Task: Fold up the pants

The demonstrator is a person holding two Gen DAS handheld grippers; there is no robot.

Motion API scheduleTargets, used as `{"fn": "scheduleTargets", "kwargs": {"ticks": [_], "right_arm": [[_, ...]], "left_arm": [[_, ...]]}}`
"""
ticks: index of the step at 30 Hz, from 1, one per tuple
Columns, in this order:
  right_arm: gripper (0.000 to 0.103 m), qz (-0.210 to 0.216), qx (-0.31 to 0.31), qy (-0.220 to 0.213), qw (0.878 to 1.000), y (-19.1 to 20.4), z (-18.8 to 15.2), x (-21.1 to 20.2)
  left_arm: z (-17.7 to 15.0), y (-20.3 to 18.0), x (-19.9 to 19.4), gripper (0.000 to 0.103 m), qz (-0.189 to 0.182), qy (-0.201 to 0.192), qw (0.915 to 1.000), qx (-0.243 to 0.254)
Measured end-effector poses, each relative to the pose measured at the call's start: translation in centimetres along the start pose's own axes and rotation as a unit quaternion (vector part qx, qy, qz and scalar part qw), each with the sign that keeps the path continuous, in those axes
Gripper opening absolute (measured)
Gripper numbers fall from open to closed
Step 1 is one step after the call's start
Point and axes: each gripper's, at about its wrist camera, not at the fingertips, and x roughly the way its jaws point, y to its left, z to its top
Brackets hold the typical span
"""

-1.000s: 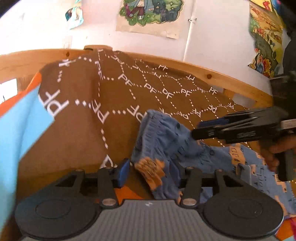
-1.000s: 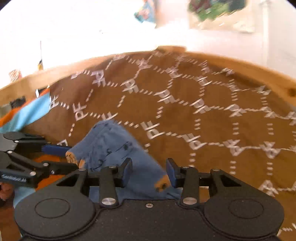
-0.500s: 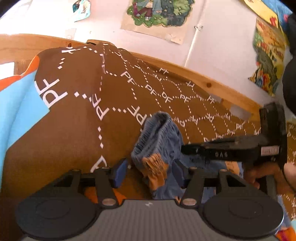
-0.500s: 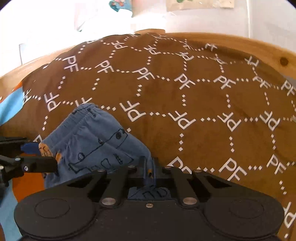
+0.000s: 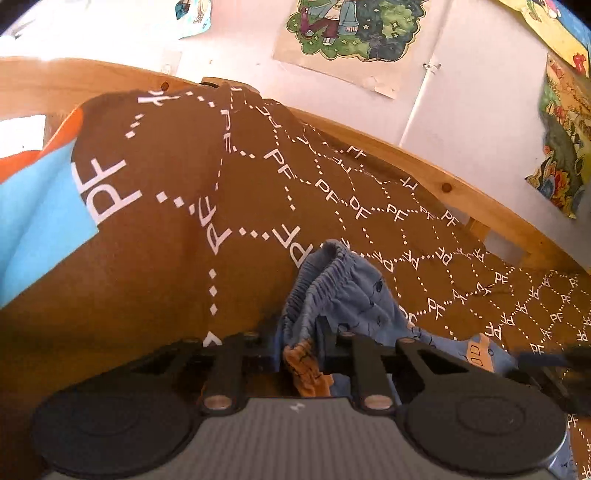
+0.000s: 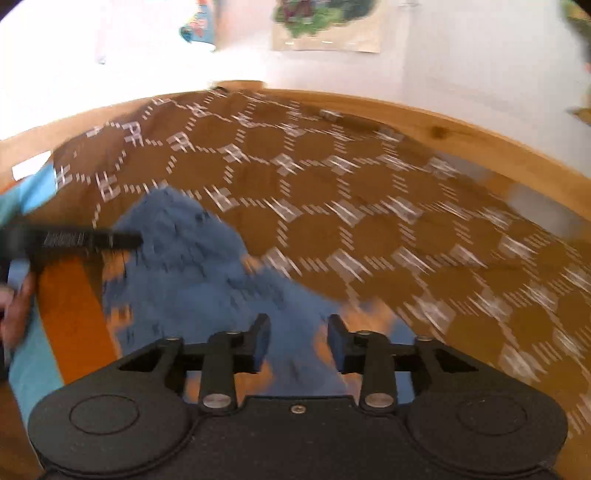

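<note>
Small blue pants (image 5: 354, 295) with drawn figures and orange patches lie bunched on a brown blanket (image 5: 184, 258). My left gripper (image 5: 300, 332) has its jaws closing on the gathered waistband and an orange cuff, and the pads press the cloth. In the blurred right wrist view the pants (image 6: 192, 266) spread from upper left toward the camera. My right gripper (image 6: 298, 332) hangs over their near end with its jaws opening and nothing pinched. The left gripper (image 6: 92, 240) shows there as a dark bar at the pants' left edge. The right gripper's tip (image 5: 546, 360) is a dark blur.
The brown blanket (image 6: 369, 221) with white PF lettering covers a bed with a wooden frame (image 5: 443, 177). A light blue and orange sheet (image 5: 37, 221) shows at the left. Posters (image 5: 351, 26) hang on the white wall behind. A hand (image 6: 14, 310) holds the left gripper.
The left gripper's jaws came together on the bunched waistband. The right gripper, shut on the pants half a second ago, has opened and swung away; it has slid to the left view's right edge.
</note>
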Motion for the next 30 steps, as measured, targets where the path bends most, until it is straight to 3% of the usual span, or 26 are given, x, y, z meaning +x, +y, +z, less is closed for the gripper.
{"fn": "scheduleTargets", "kwargs": {"ticks": [4,10,13,18,25,30], "right_arm": [[0.041,-0.058,0.011,0.014,0.998,1.1,-4.8,-2.8],[0.039,-0.113,-0.059,0.016,0.992,4.7,-9.2,-0.2],[0.039,-0.11,-0.066,0.004,0.992,4.8,-8.9,-0.8],[0.041,-0.093,-0.028,-0.013,0.995,2.3,-8.4,-3.0],[0.044,-0.098,0.036,-0.017,0.994,-2.8,-9.2,-7.9],[0.06,-0.122,0.085,-0.019,0.989,-7.2,-10.7,-13.1]], "left_arm": [[0.2,-0.9,-0.3,0.019,0.013,0.001,0.9998,0.012],[0.9,-2.0,-1.5,0.018,0.018,0.005,0.9995,0.025],[1.4,-2.9,-2.5,0.017,0.012,0.004,0.9994,0.031],[2.0,-6.0,-5.1,0.017,-0.019,-0.013,0.9967,0.078],[2.0,-14.2,-8.1,0.017,-0.105,-0.036,0.9776,0.179],[-0.6,-20.9,-8.1,0.017,-0.175,-0.014,0.9515,0.253]]}}
